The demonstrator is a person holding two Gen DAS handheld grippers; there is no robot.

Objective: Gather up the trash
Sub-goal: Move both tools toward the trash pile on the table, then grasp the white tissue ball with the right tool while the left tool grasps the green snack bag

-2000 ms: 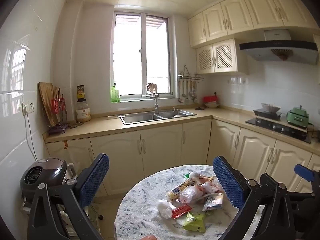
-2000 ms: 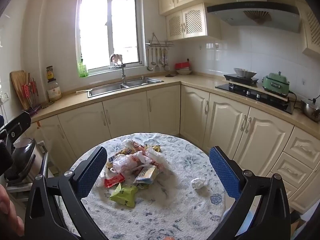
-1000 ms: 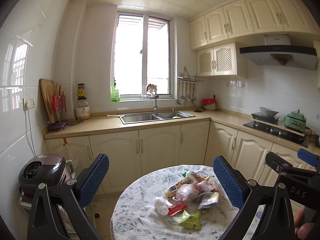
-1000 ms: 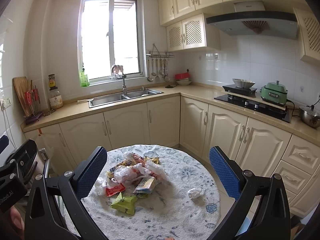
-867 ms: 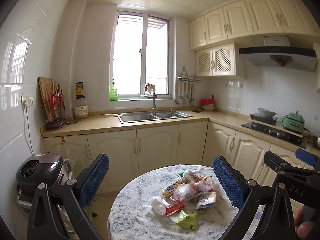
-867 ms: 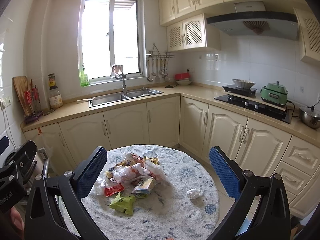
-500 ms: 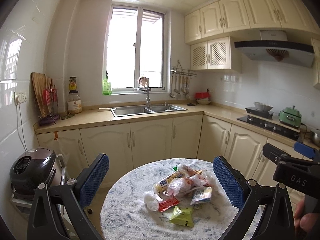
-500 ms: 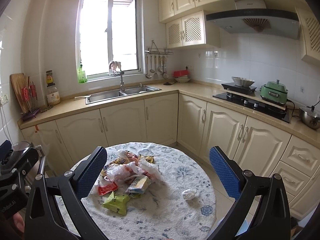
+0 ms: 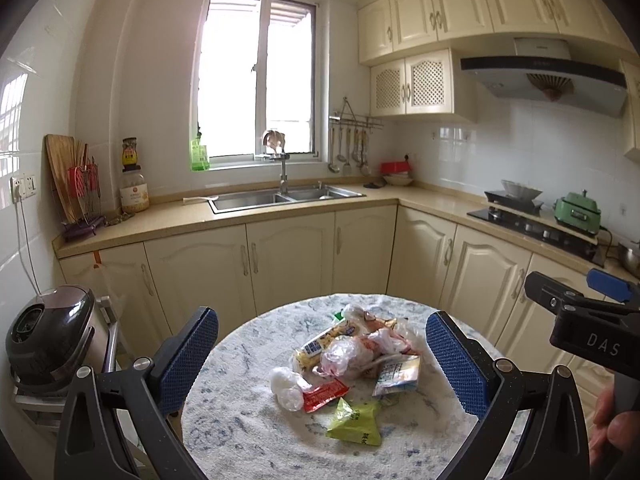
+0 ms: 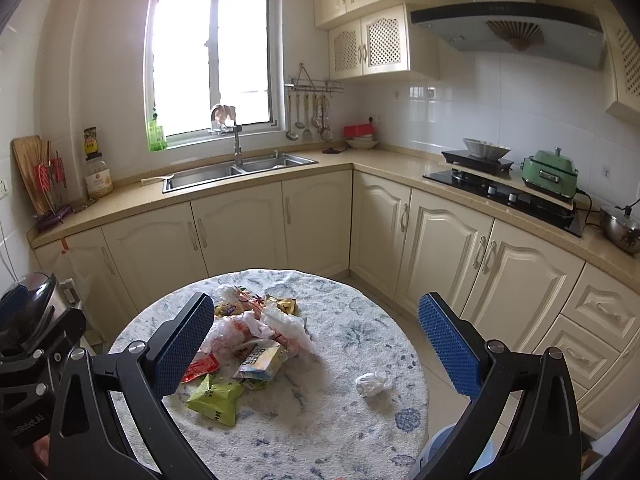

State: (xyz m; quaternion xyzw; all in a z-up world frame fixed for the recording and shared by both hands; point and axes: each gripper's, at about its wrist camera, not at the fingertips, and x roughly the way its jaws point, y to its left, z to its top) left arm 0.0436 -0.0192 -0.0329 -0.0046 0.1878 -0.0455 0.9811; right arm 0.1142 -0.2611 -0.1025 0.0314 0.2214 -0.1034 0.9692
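Trash awaits collection in a cream-cabinet kitchen: a heap of wrappers (image 9: 352,356) and a green packet (image 10: 214,398) lie mid-table (image 10: 340,420), a crumpled tissue (image 10: 372,383) apart to the right. Both the left gripper (image 9: 322,360) and right gripper (image 10: 312,344) hover above, jaws spread wide and holding nothing. By appearances nothing is gathered yet; no bin is clearly in view.

Both wrist fisheyes looked forward from above the near edge of the round blue-white patterned table (image 9: 240,420) (image 10: 340,400), facing the steel sink (image 9: 280,198) (image 10: 236,170) counter; right view sat further right. Both shared table, sink, window.
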